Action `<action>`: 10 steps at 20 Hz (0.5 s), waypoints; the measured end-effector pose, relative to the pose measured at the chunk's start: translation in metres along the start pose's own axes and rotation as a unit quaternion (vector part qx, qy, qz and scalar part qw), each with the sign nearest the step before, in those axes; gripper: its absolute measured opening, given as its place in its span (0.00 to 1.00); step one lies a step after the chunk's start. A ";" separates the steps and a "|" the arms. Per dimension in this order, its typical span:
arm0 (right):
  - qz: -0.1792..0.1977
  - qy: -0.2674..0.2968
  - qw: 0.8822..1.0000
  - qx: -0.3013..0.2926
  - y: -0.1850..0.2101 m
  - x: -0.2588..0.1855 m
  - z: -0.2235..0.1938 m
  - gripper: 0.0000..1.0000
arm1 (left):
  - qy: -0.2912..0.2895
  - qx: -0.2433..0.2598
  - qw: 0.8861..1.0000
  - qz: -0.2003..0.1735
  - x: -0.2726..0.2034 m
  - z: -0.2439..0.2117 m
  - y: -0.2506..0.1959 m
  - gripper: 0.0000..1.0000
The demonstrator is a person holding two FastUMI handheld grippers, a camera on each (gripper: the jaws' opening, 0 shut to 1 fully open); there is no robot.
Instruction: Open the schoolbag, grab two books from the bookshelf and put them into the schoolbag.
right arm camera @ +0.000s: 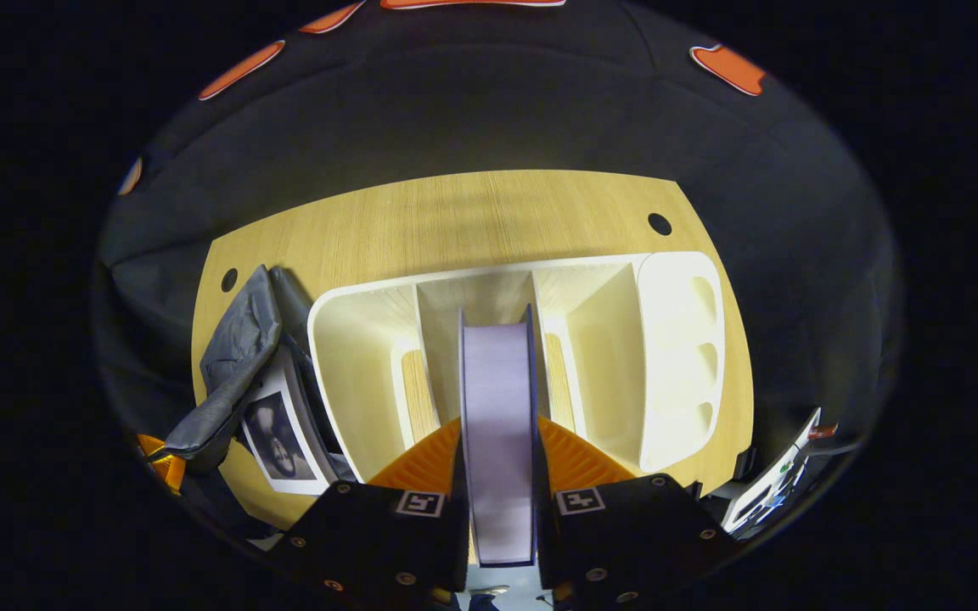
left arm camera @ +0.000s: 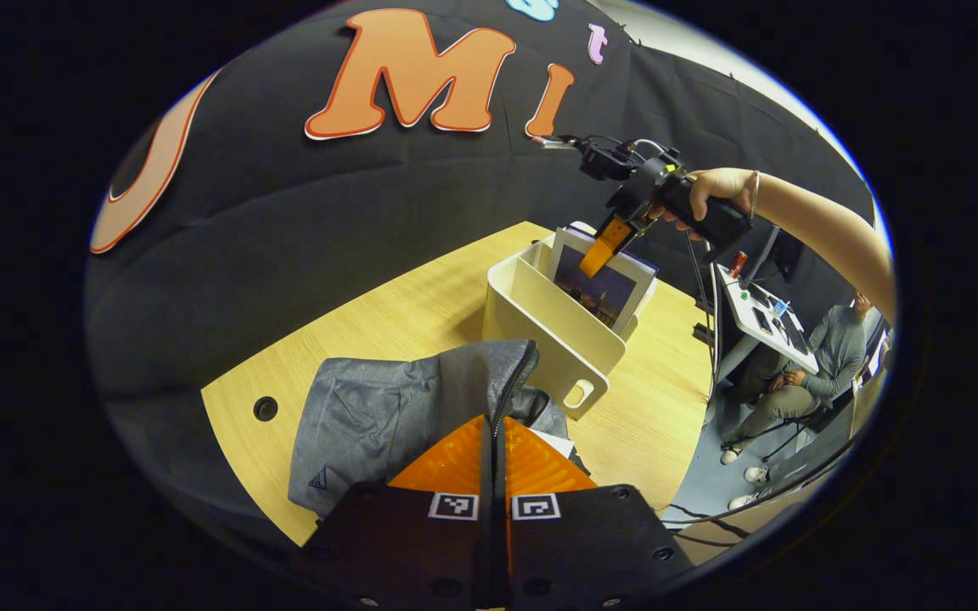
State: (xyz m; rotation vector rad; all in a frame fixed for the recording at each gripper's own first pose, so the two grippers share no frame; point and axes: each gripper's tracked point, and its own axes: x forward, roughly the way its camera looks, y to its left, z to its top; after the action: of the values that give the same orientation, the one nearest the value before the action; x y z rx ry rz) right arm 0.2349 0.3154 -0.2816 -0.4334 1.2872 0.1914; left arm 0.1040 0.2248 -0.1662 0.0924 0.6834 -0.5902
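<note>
Wooden table [right arm camera: 472, 212] bears the white bookshelf [right arm camera: 667, 339] at mid-frame, where the right gripper [right arm camera: 499, 450] clamps a book [right arm camera: 497, 399] best drawn straight up, while the left gripper [left arm camera: 493, 450] pinches the grey schoolbag's [left arm camera: 370, 407] zipper edge

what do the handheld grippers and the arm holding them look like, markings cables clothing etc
Both grippers have black bodies with screw holes, two ridged fingers, and a square black-and-white marker at each finger's base: left gripper, right gripper. In the left gripper view, the right gripper has a chunky black handle and thin cables on top; the hand gripping it has a bare forearm with a thin bracelet at the wrist.
</note>
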 end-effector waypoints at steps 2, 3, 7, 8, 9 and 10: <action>0.004 -0.010 1.000 0.006 -0.003 -0.017 0.001 0.33 | 0.000 -0.001 1.000 -0.002 0.000 -0.001 -0.002 0.00; 0.000 -0.017 1.000 0.007 -0.008 -0.028 0.003 0.33 | 0.000 -0.002 1.000 -0.002 0.001 -0.001 -0.002 0.00; -0.004 -0.048 0.999 0.004 -0.014 -0.077 0.002 0.33 | 0.002 -0.003 1.000 0.000 0.002 -0.001 -0.002 0.01; -0.005 -0.057 0.998 0.004 -0.015 -0.091 0.001 0.33 | 0.002 -0.002 1.000 0.000 0.001 0.000 -0.003 0.00; -0.003 -0.066 0.998 0.006 -0.015 -0.103 0.000 0.33 | 0.003 -0.001 1.000 0.000 0.001 0.000 -0.003 0.00; 0.001 -0.075 0.997 0.010 -0.015 -0.115 -0.003 0.33 | 0.003 -0.001 1.000 0.000 0.001 0.000 -0.004 0.00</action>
State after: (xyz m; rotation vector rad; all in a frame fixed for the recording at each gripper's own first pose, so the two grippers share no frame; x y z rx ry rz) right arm 0.2053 0.3125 -0.1694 -0.3939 1.1413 0.2082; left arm 0.1020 0.2210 -0.1663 0.0929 0.6896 -0.5901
